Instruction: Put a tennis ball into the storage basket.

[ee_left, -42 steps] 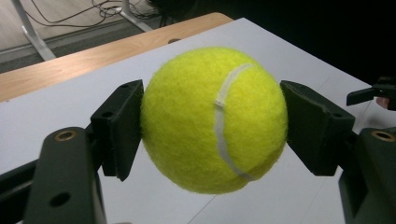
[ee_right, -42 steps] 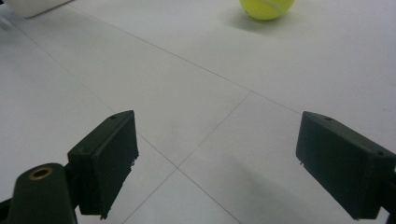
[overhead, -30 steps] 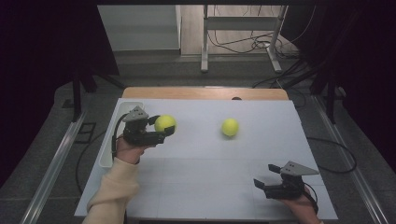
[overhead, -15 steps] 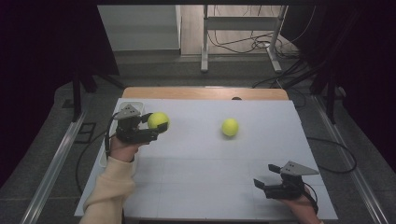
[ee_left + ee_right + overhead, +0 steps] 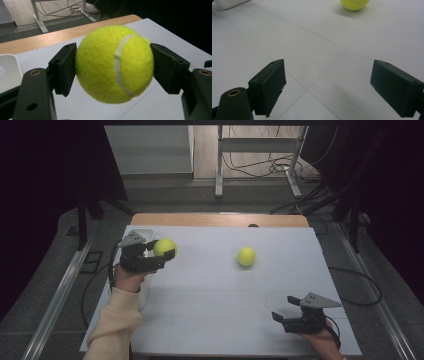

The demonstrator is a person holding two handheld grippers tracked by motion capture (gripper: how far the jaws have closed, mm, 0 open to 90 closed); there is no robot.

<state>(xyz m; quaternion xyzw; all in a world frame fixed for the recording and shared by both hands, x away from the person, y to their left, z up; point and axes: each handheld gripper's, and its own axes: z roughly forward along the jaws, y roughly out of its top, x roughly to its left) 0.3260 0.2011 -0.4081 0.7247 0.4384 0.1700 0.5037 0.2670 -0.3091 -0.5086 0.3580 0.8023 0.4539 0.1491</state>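
One tennis ball (image 5: 164,247) is clamped in the left gripper (image 5: 161,251) beside the white tray (image 5: 141,234), the second ball (image 5: 246,256) waits on the tabletop (image 5: 220,310), and the right gripper (image 5: 278,318) rests agape.

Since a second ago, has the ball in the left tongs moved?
Yes. The held ball has drifted left, toward the white tray at the table's left edge and away from the other ball, which lies where it was.

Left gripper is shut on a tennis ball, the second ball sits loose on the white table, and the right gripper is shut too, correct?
Not quite: the right gripper is open, nothing between its jaws, as the right gripper view shows. The left gripper does clamp a tennis ball, and the second ball lies loose on the table.
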